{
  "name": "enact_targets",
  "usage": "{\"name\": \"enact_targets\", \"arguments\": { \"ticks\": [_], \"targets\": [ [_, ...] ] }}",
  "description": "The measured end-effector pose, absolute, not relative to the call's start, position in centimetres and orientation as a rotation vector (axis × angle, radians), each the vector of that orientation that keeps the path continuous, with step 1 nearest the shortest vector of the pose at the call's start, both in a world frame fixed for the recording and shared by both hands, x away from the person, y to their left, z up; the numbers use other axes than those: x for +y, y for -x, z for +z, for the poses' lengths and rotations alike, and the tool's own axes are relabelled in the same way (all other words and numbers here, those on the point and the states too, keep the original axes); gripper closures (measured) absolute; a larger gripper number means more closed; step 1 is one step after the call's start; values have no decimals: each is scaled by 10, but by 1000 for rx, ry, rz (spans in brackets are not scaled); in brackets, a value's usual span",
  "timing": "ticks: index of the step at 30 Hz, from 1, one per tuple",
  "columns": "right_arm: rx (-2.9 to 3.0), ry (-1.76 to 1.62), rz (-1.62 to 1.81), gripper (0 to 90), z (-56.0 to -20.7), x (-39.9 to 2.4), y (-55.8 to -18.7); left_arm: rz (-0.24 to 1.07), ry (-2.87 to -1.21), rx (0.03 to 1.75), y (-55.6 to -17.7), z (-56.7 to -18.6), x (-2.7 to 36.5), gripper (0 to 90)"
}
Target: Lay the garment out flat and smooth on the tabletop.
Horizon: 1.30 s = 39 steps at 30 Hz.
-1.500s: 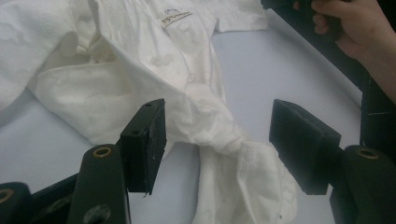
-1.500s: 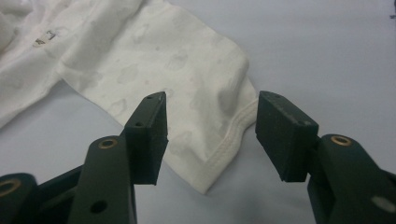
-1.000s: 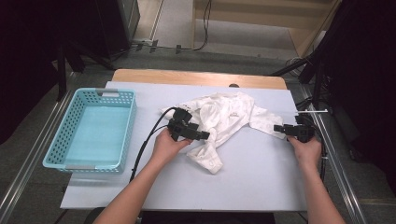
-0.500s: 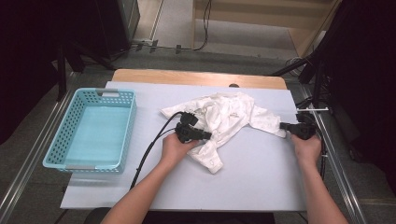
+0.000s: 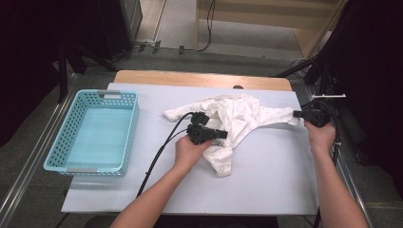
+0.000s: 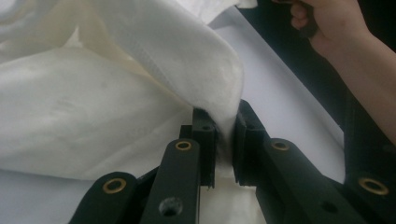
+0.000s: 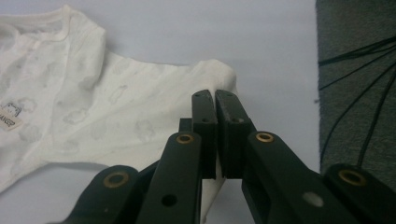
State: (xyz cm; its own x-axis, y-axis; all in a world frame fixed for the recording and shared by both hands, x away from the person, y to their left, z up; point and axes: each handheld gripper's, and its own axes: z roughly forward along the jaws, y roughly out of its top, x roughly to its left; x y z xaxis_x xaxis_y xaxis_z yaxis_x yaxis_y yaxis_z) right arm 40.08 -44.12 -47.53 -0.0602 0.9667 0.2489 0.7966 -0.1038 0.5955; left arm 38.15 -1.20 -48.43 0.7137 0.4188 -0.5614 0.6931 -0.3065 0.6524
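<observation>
While the white baby garment (image 5: 233, 121) lies crumpled right of centre on the white table cover (image 5: 266, 185), both claws pinch it. Left gripper (image 5: 223, 135) clamps a fold at the garment's near middle; its jaws have just been closing, cloth bunched between them in the left gripper view (image 6: 140, 93). Right gripper (image 5: 297, 114) nips the sleeve end at the far right edge of the cover, jaws pressed nearly together on the fabric, sleeve pulled out straight; the right gripper view shows faint printed shapes and a small label on the cloth (image 7: 93, 107). Light blue plastic basket (image 5: 62, 152) sits at the left of the cover, well apart from the garment. Cover lies over a wooden tabletop (image 5: 199, 78), a strip of wood showing at the far edge. Grey carpet floor (image 5: 223, 54) beyond, black cables on it, dark curtains both sides, metal frame rails along the table's sides.
</observation>
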Motion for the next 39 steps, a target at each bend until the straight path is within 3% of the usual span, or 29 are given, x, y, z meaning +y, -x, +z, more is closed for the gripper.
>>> {"name": "enact_targets", "arguments": {
  "ticks": [16,19,23,26,39],
  "targets": [
    [1825,-1896,885,847,-426,-464,-409,-448,-1865,731,-361,-461,-37,821],
    [1828,-1903,867,834,-426,-468,-409,-449,-1944,745,-361,-466,-39,678],
    [1815,-1919,837,638,-433,-471,-407,-432,-2034,727,-358,-467,-33,542],
    [1813,-1929,833,588,-436,-471,-405,-372,-2073,710,-354,-461,-26,479],
    [1941,-1860,941,492,-444,-440,-402,-243,-2110,725,-358,-454,0,412]
  ]
}}
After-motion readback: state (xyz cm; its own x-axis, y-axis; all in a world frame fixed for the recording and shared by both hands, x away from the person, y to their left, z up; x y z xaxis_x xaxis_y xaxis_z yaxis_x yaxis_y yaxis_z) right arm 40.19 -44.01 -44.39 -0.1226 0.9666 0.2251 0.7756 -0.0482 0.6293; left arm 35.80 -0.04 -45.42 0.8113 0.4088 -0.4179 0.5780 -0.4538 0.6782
